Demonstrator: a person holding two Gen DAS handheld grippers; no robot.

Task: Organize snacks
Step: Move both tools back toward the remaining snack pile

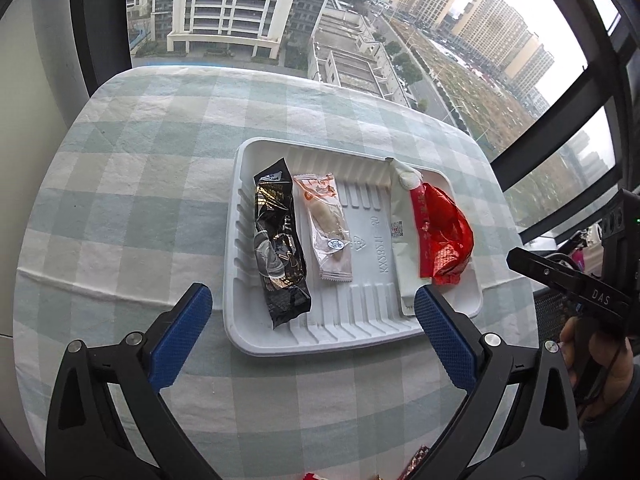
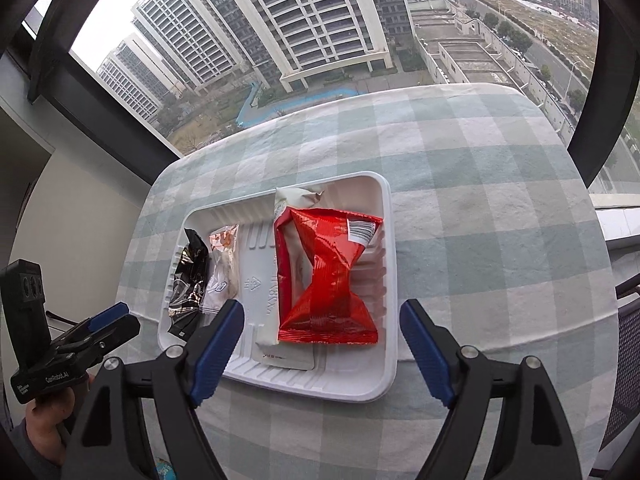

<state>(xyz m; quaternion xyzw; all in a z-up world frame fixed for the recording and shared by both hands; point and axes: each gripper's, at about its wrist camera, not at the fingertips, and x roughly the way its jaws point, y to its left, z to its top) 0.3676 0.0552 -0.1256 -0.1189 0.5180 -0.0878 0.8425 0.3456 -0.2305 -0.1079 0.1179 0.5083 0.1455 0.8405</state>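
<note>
On the round table with the pale green-and-white checked cloth [image 1: 120, 200] sat a white ribbed plastic tray [image 1: 360, 336] holding four snacks: a black foil packet [image 1: 280, 252] at its left end, a clear wrapper with orange print [image 1: 330, 228] just beside it, then a bare strip of tray floor, then a crumpled red foil packet [image 2: 324, 276] lying on top of a white flat packet [image 2: 286, 356] at the right end. All four lay inside the rim. The tray sat near the table's window side; cloth was clear all around it. The left gripper [image 1: 312, 330] hung above the tray's near edge, jaws wide apart, nothing between the pads. The right gripper [image 2: 322, 344] was also spread wide and empty, with the red packet just beyond its tips, untouched.
</note>
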